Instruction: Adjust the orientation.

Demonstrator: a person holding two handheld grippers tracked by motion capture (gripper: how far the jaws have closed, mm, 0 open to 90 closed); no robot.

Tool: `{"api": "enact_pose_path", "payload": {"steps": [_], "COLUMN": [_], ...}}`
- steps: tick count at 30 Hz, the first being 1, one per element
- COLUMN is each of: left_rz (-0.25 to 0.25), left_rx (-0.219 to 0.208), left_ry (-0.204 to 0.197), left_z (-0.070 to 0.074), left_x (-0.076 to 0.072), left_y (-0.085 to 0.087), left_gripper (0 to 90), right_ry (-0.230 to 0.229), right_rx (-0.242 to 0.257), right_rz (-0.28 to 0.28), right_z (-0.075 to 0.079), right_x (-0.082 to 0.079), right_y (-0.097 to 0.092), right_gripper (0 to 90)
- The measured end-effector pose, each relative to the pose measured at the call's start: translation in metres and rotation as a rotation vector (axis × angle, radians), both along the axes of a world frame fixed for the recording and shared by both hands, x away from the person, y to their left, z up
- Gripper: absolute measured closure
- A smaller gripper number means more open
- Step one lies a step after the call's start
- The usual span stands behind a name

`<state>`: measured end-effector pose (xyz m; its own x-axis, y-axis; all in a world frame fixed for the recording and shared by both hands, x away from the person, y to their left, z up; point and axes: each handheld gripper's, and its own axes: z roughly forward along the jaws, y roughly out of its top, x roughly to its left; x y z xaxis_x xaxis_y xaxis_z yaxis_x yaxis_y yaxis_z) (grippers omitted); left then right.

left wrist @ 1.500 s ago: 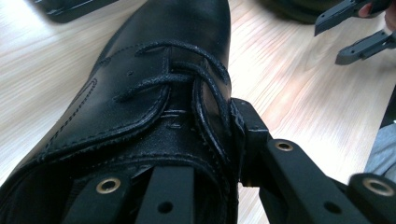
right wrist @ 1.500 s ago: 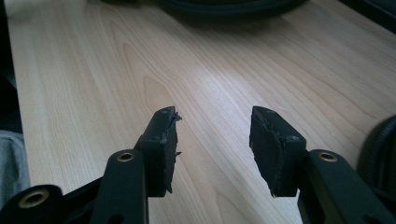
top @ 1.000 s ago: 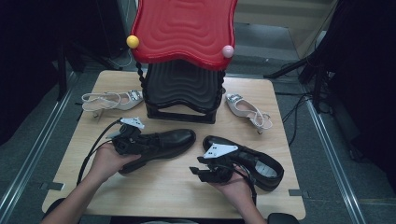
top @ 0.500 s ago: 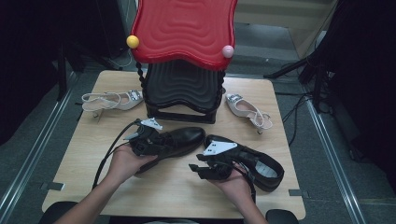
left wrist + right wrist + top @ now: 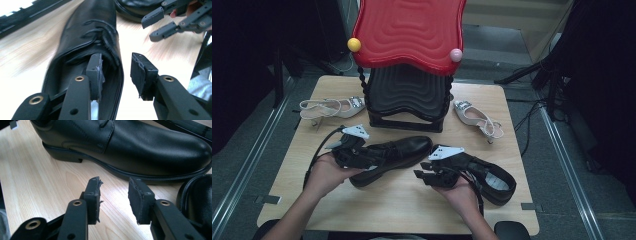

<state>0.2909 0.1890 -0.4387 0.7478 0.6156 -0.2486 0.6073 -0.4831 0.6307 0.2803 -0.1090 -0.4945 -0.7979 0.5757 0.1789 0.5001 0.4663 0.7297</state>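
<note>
A black lace-up shoe (image 5: 398, 150) lies on the wooden table (image 5: 392, 210), toe to the right. My left gripper (image 5: 373, 157) is at its heel end. In the left gripper view one pad (image 5: 96, 72) sits inside the shoe's opening (image 5: 75, 67) and the other pad (image 5: 140, 71) outside. The shoe's side wall stands between them with a gap. These jaws have just been opening. A second black shoe (image 5: 494, 179) lies at the right, under my right hand. My right gripper (image 5: 420, 175) points left over bare wood (image 5: 37, 177). Its jaws have just been closing with nothing between them.
A black shoe rack with a red wavy top (image 5: 408, 30) stands at the back middle of the table. A pale heeled sandal (image 5: 332, 106) lies left of it and another (image 5: 477, 119) to its right. Dark floor and metal rails surround the table.
The left gripper carried the first black shoe to the right, closer to the second shoe, then drew back a little and opened. The right gripper's jaws narrowed; the right hand stayed put.
</note>
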Motion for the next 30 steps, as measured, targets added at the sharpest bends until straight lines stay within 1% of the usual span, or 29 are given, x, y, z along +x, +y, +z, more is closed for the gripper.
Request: {"api": "enact_pose_path", "payload": {"steps": [1, 2, 3, 4, 5, 6, 8, 9, 11, 12, 13, 14, 15, 17, 18, 19, 20, 21, 22, 23, 25, 26, 27, 28, 29, 30], "left_rz": [-0.006, -0.014, -0.018, -0.014, -0.015, -0.015, 0.004, 0.018, 0.046, 0.043, 0.058, 0.058, 0.056, 0.065, 0.057, 0.053, 0.05, 0.05, 0.045, 0.045, 0.047, 0.054, 0.052, 0.047, 0.043, 0.04], "left_rx": [-0.011, -0.015, -0.025, -0.034, -0.032, -0.032, -0.028, -0.023, -0.011, 0.0, 0.006, 0.006, 0.006, 0.008, 0.011, 0.023, 0.04, 0.043, 0.05, 0.054, 0.023, 0.001, -0.006, -0.005, -0.004, -0.007], "left_ry": [-0.02, -0.023, -0.023, -0.032, -0.051, -0.051, -0.046, -0.045, -0.046, -0.049, -0.05, -0.05, -0.043, -0.026, -0.015, -0.01, 0.002, 0.025, 0.028, 0.029, 0.043, 0.06, 0.066, 0.061, 0.057, 0.055], "left_z": [0.005, 0.008, 0.013, 0.016, 0.021, 0.021, 0.019, 0.015, 0.009, 0.006, 0.0, 0.0, -0.003, -0.013, -0.018, -0.024, -0.03, -0.035, -0.04, -0.041, -0.046, -0.048, -0.048, -0.048, -0.048, -0.049], "left_x": [-0.001, -0.001, -0.002, -0.002, -0.001, -0.001, 0.005, 0.01, 0.017, 0.022, 0.029, 0.029, 0.033, 0.043, 0.046, 0.049, 0.051, 0.053, 0.054, 0.054, 0.055, 0.056, 0.057, 0.057, 0.056, 0.056], "left_y": [0.005, 0.008, 0.012, 0.017, 0.026, 0.026, 0.035, 0.042, 0.05, 0.053, 0.057, 0.057, 0.059, 0.059, 0.058, 0.056, 0.053, 0.051, 0.048, 0.046, 0.046, 0.047, 0.048, 0.048, 0.048, 0.047], "left_gripper": [64.5, 68.6, 74.1, 74.1, 80.5, 83.2, 84.3, 85.2, 87.1, 87.0, 87.0, 86.7, 86.7, 86.5, 86.5, 86.6, 86.6, 86.6, 86.8, 87.3, 88.1, 88.3, 88.3, 88.3, 88.9, 88.9], "right_ry": [0.006, 0.012, 0.009, 0.009, 0.012, 0.012, 0.023, 0.019, 0.024, 0.027, 0.038, 0.048, 0.048, 0.087, 0.104, 0.11, 0.111, 0.111, 0.104, 0.092, 0.078, 0.075, 0.076, 0.076, 0.088, 0.088], "right_rx": [0.006, 0.013, 0.01, 0.01, 0.012, 0.012, 0.015, 0.012, 0.003, 0.001, -0.002, -0.004, -0.004, -0.003, 0.005, 0.013, 0.019, 0.019, 0.016, 0.009, -0.011, -0.017, -0.018, -0.018, -0.005, -0.005], "right_rz": [-0.005, -0.001, -0.001, -0.001, 0.003, 0.003, 0.0, 0.0, -0.005, -0.005, -0.011, -0.015, -0.015, -0.019, -0.018, -0.016, -0.009, -0.009, -0.001, 0.007, 0.01, 0.006, -0.006, -0.006, -0.021, -0.021], "right_z": [0.001, 0.002, 0.004, 0.004, 0.007, 0.007, 0.01, 0.011, 0.014, 0.014, 0.014, 0.013, 0.013, 0.009, 0.007, 0.004, 0.004, 0.004, 0.003, 0.003, -0.001, -0.003, -0.005, -0.005, -0.008, -0.008], "right_x": [0.0, 0.001, 0.001, 0.001, 0.002, 0.002, 0.004, 0.005, 0.008, 0.01, 0.013, 0.015, 0.015, 0.021, 0.022, 0.02, 0.018, 0.018, 0.016, 0.014, 0.011, 0.013, 0.014, 0.014, 0.019, 0.019], "right_y": [0.0, 0.001, 0.004, 0.004, 0.006, 0.006, 0.008, 0.009, 0.011, 0.012, 0.013, 0.015, 0.015, 0.019, 0.022, 0.028, 0.032, 0.032, 0.036, 0.041, 0.05, 0.052, 0.052, 0.052, 0.05, 0.05], "right_gripper": [63.9, 65.8, 67.6, 67.6, 70.5, 70.5, 73.4, 74.5, 82.7, 85.3, 87.9, 90.0, 90.0, 90.0, 90.0, 90.0, 90.0, 90.0, 90.0, 90.0, 90.0, 90.0, 90.0, 90.0, 90.0, 90.0]}}
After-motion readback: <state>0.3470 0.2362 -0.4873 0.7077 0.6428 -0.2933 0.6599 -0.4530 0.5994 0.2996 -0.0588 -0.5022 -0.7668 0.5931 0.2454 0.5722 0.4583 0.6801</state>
